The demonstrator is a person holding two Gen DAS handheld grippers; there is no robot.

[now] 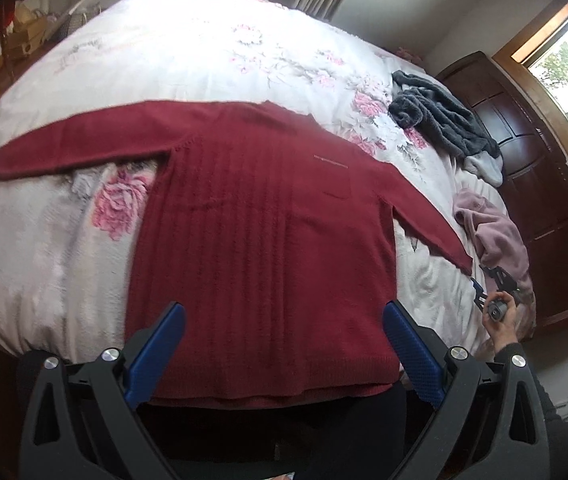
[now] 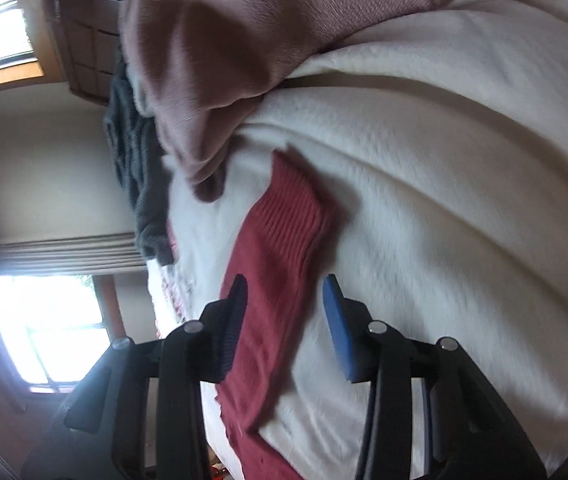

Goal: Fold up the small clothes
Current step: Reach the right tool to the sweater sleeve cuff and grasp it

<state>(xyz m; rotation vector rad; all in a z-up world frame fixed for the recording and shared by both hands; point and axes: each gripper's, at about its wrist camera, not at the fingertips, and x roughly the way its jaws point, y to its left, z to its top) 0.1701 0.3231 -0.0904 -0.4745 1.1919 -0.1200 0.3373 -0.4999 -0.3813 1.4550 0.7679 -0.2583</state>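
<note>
Left wrist view: dark red ribbed knit sweater [image 1: 259, 216] lies flat, sleeves spread, on the floral white bedspread [image 1: 211, 52]; left gripper [image 1: 284, 344] jaws wide above its hem. Right gripper [image 2: 286, 320] jaws gape, straddling a sleeve cuff [image 2: 288, 216].

Left view overlooks bed [image 1: 83, 240], right close (both show sleeve [image 2: 279, 248])
</note>
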